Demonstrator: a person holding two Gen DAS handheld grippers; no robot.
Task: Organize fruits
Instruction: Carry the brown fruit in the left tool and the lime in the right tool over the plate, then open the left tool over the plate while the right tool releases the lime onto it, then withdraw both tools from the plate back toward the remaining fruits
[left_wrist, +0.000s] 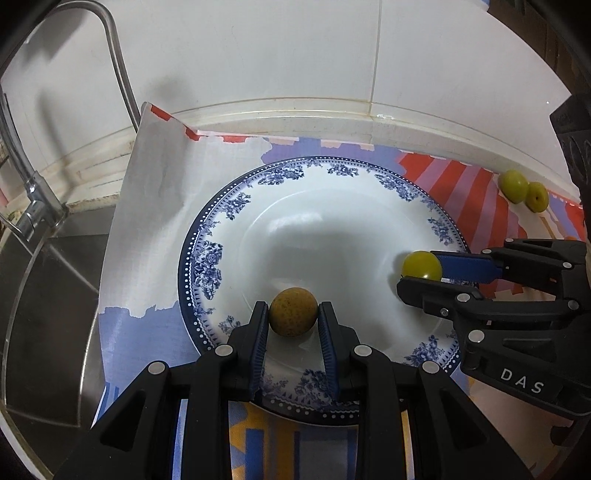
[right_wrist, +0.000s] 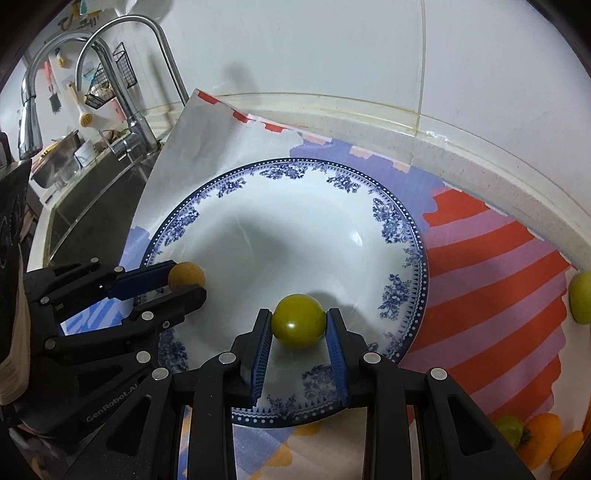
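— Left gripper (left_wrist: 292, 317) pinches a brown speckled fruit (left_wrist: 292, 312); right gripper (right_wrist: 298, 325) clamps a green fruit (right_wrist: 298, 320), both over the blue-rimmed plate (right_wrist: 402, 236).

— Placing step, I'd judge; next, lower and release.

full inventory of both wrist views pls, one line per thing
plate: 1, white with blue floral rim, centre of the cloth
cloth: 1, red, lilac, blue and white print, under the plate
brown fruit: 1, tan and speckled, over the plate's near-left part
green fruit: 1, yellow-green, over the plate's near-right part
loose green fruits: 2 in the left view, on the cloth to the right
orange fruits: count unclear, bottom right
faucet: chrome, by the sink at left
left gripper: shut on brown fruit
right gripper: shut on green fruit
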